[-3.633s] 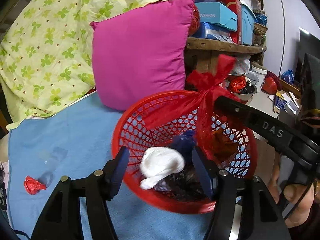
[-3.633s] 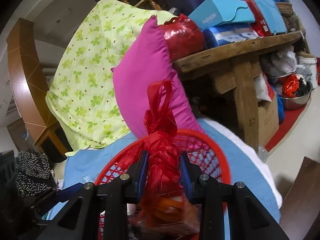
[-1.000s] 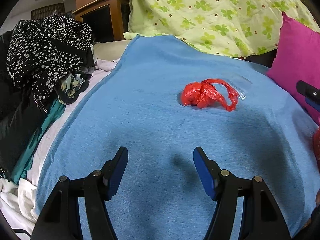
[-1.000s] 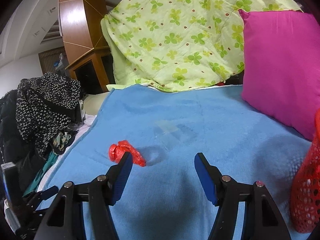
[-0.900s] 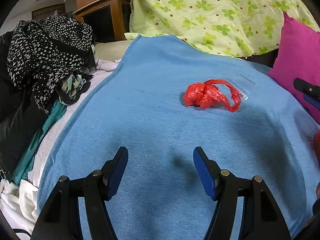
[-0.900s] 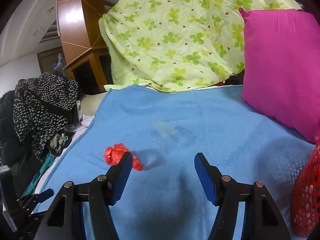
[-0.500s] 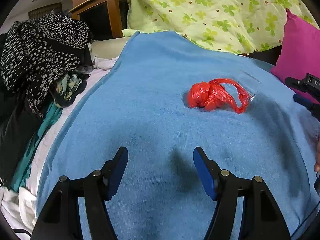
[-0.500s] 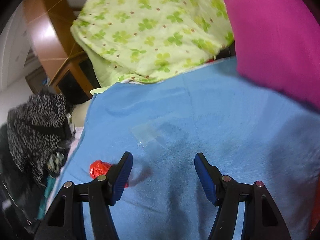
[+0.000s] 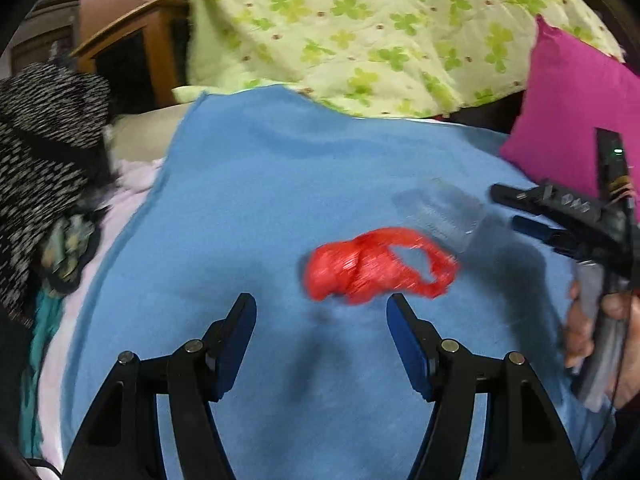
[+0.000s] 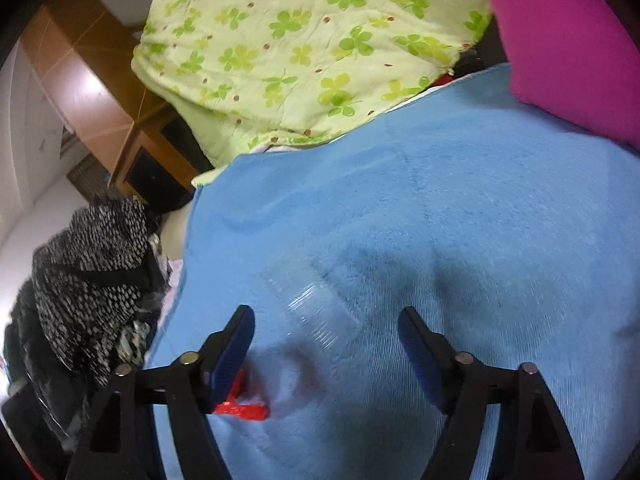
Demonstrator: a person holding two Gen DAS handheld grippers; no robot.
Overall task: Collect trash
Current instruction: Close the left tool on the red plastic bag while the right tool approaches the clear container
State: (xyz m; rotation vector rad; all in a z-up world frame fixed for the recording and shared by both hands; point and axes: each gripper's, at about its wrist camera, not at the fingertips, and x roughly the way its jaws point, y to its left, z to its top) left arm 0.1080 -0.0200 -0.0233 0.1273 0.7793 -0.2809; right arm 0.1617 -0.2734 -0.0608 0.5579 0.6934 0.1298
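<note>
A crumpled red plastic bag lies on the blue blanket, just ahead of my open, empty left gripper. A clear plastic wrapper lies just behind the bag. My right gripper is open and empty, close above the clear wrapper; it also shows in the left wrist view at the right, pointing at the wrapper. A bit of the red bag shows under its left finger.
A green clover-print quilt is heaped at the back. A magenta pillow stands at the right. A pile of black-and-white clothes lies left of the blanket. A wooden cabinet stands behind.
Both grippers left the red basket and moved left over the blanket. Over the last second the left one closed in on the red bag and the right one lowered toward the clear wrapper.
</note>
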